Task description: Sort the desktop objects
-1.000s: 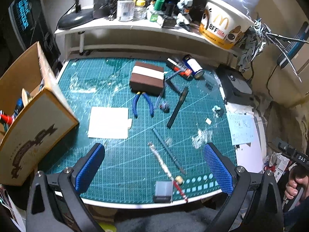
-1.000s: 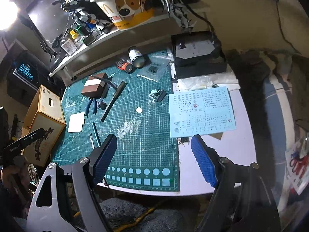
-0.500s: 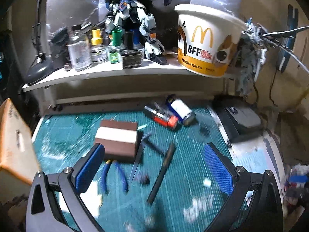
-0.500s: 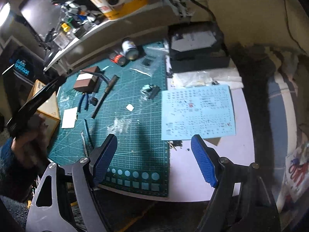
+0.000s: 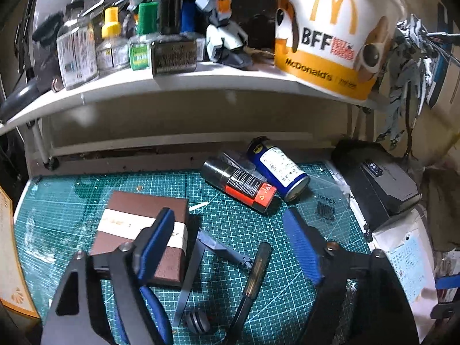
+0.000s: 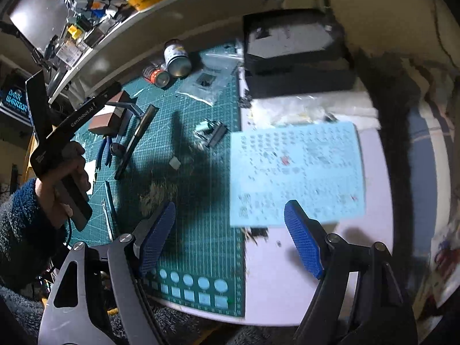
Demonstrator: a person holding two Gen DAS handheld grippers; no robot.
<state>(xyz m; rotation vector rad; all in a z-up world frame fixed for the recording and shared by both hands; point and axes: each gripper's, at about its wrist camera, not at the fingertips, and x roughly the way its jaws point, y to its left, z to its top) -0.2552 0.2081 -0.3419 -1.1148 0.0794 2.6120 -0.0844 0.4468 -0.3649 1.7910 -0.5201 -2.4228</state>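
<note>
My left gripper [image 5: 230, 244] is open low over the green cutting mat [image 5: 72, 201]. Its left finger [image 5: 156, 244] overlaps a brown block with a white band [image 5: 135, 212]. Between the fingers lie a grey metal tool [image 5: 215, 245] and a black file [image 5: 256, 267]. Just beyond lie a red-and-black can [image 5: 244, 187] and a blue can [image 5: 279, 169] on their sides. Blue-handled pliers [image 5: 155, 313] lie near the left finger's base. My right gripper [image 6: 230, 238] is open above the mat's front right edge, with nothing between its fingers. A pale blue decal sheet [image 6: 296, 169] lies just ahead of it.
A white shelf [image 5: 172, 86] carries bottles [image 5: 77, 51] and a McDonald's bucket [image 5: 330, 28]. A black box [image 6: 296, 54] stands at the back right. A cardboard box edge [image 5: 8, 258] is at the far left. A hand [image 6: 66, 178] in a dark fuzzy sleeve shows in the right wrist view.
The left gripper has moved forward and down across the mat, to the brown block and the cans. The right gripper has shifted a little towards the decal sheet. Both stay open.
</note>
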